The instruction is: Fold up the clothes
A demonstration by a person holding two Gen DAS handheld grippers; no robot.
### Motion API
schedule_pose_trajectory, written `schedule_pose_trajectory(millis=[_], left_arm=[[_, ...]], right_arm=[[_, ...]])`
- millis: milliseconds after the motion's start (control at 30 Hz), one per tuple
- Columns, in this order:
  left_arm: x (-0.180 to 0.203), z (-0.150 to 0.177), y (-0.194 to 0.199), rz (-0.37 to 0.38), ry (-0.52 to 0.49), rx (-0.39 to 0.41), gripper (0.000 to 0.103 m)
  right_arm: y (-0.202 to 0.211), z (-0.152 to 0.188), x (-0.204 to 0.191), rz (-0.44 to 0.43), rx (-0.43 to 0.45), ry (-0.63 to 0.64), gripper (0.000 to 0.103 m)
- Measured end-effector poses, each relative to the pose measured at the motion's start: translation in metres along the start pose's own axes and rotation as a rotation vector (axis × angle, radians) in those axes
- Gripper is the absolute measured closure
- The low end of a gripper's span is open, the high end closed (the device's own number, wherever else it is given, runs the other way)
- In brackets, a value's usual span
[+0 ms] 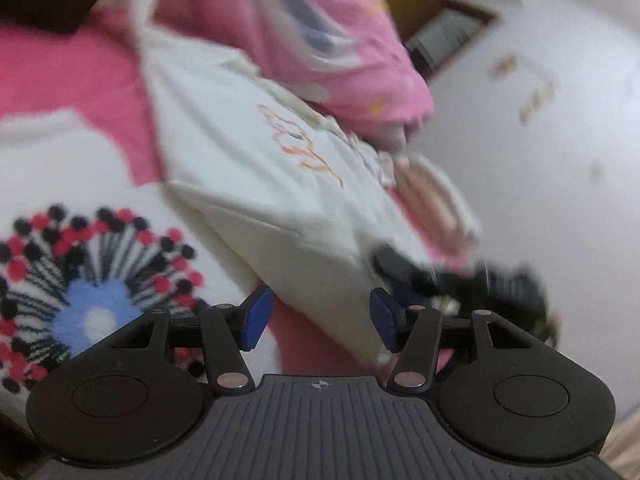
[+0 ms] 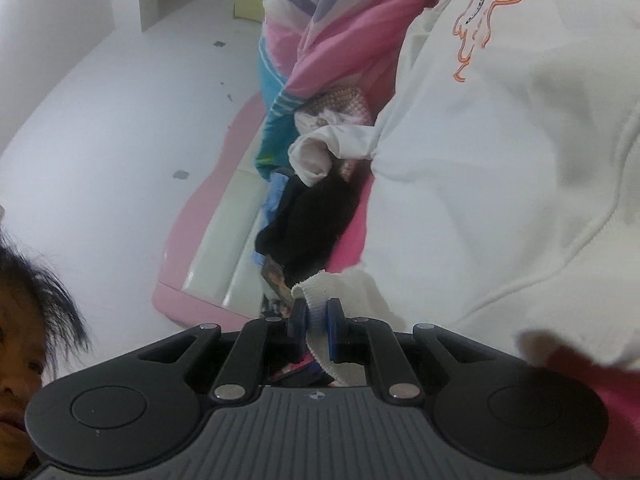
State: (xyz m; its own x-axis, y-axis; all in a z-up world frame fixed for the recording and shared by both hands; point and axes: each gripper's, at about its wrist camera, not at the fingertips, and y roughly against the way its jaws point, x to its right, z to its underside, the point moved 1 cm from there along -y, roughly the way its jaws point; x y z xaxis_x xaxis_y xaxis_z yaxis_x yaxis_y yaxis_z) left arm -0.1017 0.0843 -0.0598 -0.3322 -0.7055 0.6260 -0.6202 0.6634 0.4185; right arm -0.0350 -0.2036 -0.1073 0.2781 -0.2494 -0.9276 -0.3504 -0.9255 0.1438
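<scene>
So the right gripper [image 2: 317, 330] is pinched tight on the ribbed hem of the white sweatshirt [image 2: 500, 168], which stretches up and right. The left gripper [image 1: 316, 318] sits half open, holding nothing, the folded edge just beyond its pads.

The left hand-held gripper [image 1: 318, 322] stands with jaws apart. A white garment [image 1: 256, 168] hangs between its blue pads [image 1: 254, 320], over pink bedding [image 1: 72, 80]
</scene>
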Motion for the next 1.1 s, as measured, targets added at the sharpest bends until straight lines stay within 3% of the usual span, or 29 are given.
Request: schedule_pose_trajectory(millis=[133, 167, 267, 367, 533, 800, 933, 1100], left_arm=[[0.023, 0.015, -0.003, -0.062, -0.149, 0.009, 0.055], [0.025, 0.018, -0.004, -0.08, -0.173, 0.008, 0.06], [0.024, 0.025, -0.001, -0.127, -0.214, 0.014, 0.062], [0.022, 0.026, -0.002, -0.169, -0.214, 0.02, 0.064], [0.021, 0.027, -0.003, -0.188, -0.201, 0.025, 0.066], [0.023, 0.029, -0.002, -0.191, -0.195, 0.033, 0.068], [0.022, 0.028, -0.001, -0.196, -0.194, 0.036, 0.068], [0.021, 0.029, 0.001, -0.187, -0.171, 0.033, 0.068]], right_arm=[[-0.003, 0.004, -0.006, 0.021, -0.034, 0.046, 0.092], [-0.004, 0.004, -0.008, 0.025, -0.043, 0.056, 0.092], [-0.007, 0.006, -0.009, 0.037, -0.065, 0.067, 0.091], [-0.008, 0.007, -0.009, 0.047, -0.085, 0.067, 0.088], [-0.006, 0.011, -0.019, 0.111, -0.092, 0.153, 0.074], [0.009, 0.027, -0.046, 0.276, -0.107, 0.459, 0.074], [0.003, 0.033, -0.049, 0.326, -0.12, 0.549, 0.074], [-0.006, 0.034, -0.056, 0.362, -0.118, 0.656, 0.085]])
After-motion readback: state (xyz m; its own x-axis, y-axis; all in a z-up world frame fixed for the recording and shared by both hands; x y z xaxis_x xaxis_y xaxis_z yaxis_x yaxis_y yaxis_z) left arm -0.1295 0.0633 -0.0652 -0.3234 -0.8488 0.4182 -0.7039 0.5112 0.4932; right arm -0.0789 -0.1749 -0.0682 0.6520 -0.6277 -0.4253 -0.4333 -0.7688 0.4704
